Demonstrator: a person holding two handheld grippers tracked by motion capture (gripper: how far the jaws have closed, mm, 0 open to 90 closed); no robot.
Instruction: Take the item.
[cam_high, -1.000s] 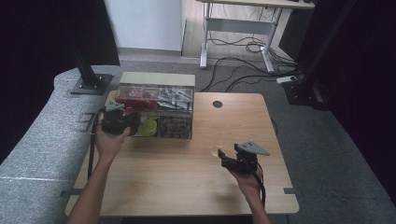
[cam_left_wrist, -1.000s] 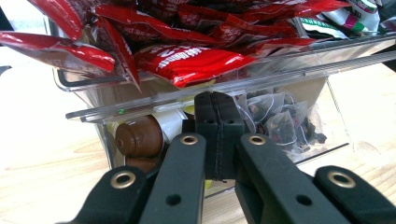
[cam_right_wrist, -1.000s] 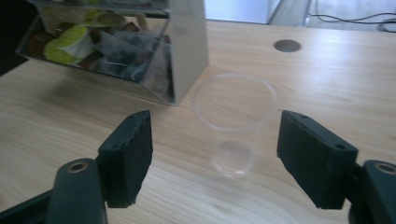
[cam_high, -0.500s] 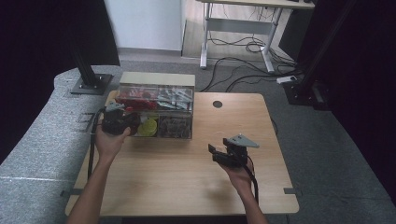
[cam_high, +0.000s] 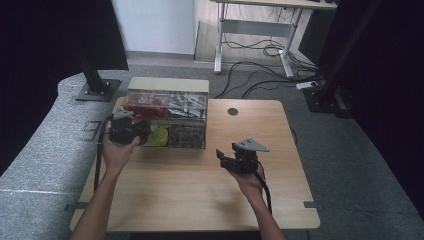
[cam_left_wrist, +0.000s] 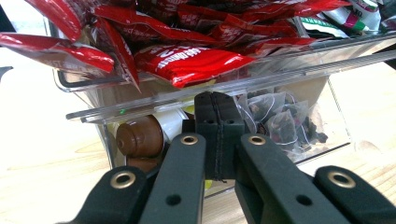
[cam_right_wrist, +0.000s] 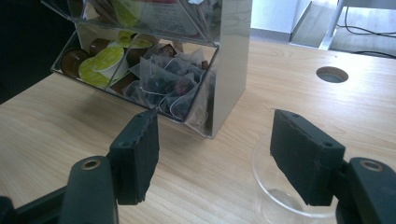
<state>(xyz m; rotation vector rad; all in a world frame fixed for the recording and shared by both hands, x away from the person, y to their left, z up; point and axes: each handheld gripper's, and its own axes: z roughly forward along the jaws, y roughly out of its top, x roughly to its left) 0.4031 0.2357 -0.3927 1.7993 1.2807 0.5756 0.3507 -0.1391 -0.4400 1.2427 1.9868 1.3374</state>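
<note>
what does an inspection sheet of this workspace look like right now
surface: wooden table, mostly bare, round hole near the far edge
job's things: clear organizer with red packets above, coffee pods and tea bags below; clear cup
clutter: nothing seen
grippers: left gripper shut, at the organizer's lower front; right gripper open, nothing between the jaws
cables: one trailing from each gripper; cables on the floor
surroundings: grey floor, desk legs, dark curtains
</note>
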